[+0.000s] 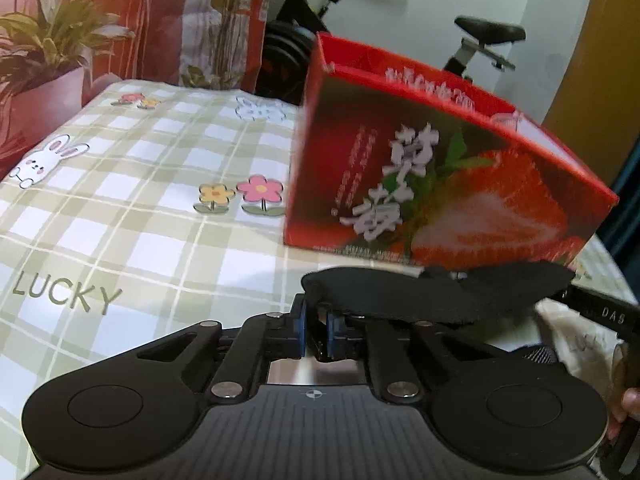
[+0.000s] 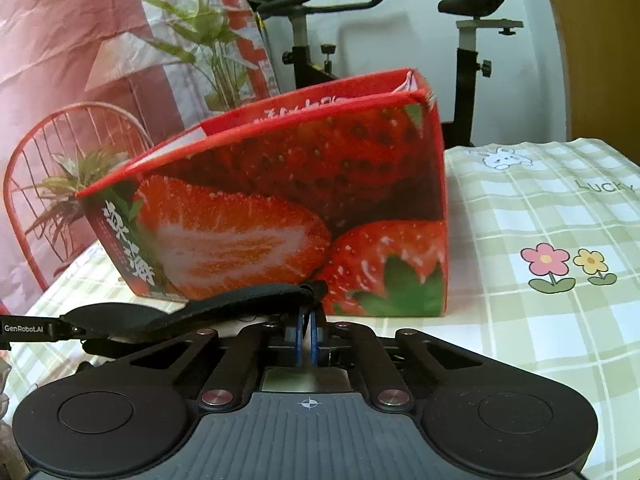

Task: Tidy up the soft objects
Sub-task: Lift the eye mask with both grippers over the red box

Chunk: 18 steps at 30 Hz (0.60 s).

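Note:
A flat black soft piece, like a sock [image 1: 432, 296], stretches level just in front of the red strawberry box [image 1: 432, 184], a little above the checked tablecloth [image 1: 132, 240]. My left gripper [image 1: 316, 322] is shut on its left end, blue pads [image 1: 301, 330] pinching the fabric. The right gripper's finger [image 1: 600, 314] meets the far end. In the right wrist view my right gripper [image 2: 307, 322] is shut on the sock's [image 2: 180, 312] right end, and the left gripper's finger [image 2: 28, 329] shows at the other end. The box [image 2: 280, 208] stands open at the top, its inside hidden.
A potted plant [image 1: 48, 92] stands at the table's far left corner. An exercise bike [image 2: 472, 40] and patterned curtains [image 1: 180, 20] lie behind the table. A red wire chair [image 2: 48, 184] sits beyond the box. A hand [image 1: 632, 404] shows at the right edge.

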Tool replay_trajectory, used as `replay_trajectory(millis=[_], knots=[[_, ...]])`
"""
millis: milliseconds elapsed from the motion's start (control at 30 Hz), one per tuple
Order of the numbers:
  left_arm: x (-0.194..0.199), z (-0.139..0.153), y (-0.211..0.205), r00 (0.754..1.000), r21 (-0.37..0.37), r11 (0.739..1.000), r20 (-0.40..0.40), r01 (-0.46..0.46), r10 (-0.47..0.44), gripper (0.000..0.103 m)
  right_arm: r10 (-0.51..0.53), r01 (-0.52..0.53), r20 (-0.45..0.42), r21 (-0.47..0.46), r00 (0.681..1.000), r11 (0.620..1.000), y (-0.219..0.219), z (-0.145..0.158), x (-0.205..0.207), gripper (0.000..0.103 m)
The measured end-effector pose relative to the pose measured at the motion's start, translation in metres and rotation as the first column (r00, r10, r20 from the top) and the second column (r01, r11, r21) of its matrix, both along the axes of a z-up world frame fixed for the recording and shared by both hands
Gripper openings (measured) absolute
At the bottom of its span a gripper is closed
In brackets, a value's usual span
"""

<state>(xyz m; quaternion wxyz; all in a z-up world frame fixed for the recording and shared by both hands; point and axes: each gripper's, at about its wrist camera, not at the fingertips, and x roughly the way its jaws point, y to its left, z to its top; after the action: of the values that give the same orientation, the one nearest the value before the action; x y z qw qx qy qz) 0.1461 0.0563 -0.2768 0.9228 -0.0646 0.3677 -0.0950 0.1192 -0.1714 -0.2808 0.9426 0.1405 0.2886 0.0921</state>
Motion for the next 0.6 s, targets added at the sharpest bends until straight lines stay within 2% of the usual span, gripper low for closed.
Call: replay_trajectory(millis=[233, 400, 600], knots=[[-0.015, 0.03, -0.005, 0.991, -0.004, 0.999, 0.123, 0.043, -0.042, 0.008, -0.012, 0.011, 0.085, 0.014, 0.996, 1.0, -0.002, 0.017, -0.018, 0.002], [-0.026, 0.057, -0.01, 0.976, -0.021, 0.997, 0.206, 0.074, -0.068, 0.008, -0.004, 0.005, 0.158, -0.004, 0.987, 1.0, -0.003, 0.05, -0.033, 0.002], [-0.026, 0.087, -0.019, 0.963, -0.036, 0.994, 0.254, 0.103, -0.09, 0.009, 0.024, -0.011, 0.221, -0.056, 0.975, 0.998, -0.007, 0.093, -0.038, 0.002]])
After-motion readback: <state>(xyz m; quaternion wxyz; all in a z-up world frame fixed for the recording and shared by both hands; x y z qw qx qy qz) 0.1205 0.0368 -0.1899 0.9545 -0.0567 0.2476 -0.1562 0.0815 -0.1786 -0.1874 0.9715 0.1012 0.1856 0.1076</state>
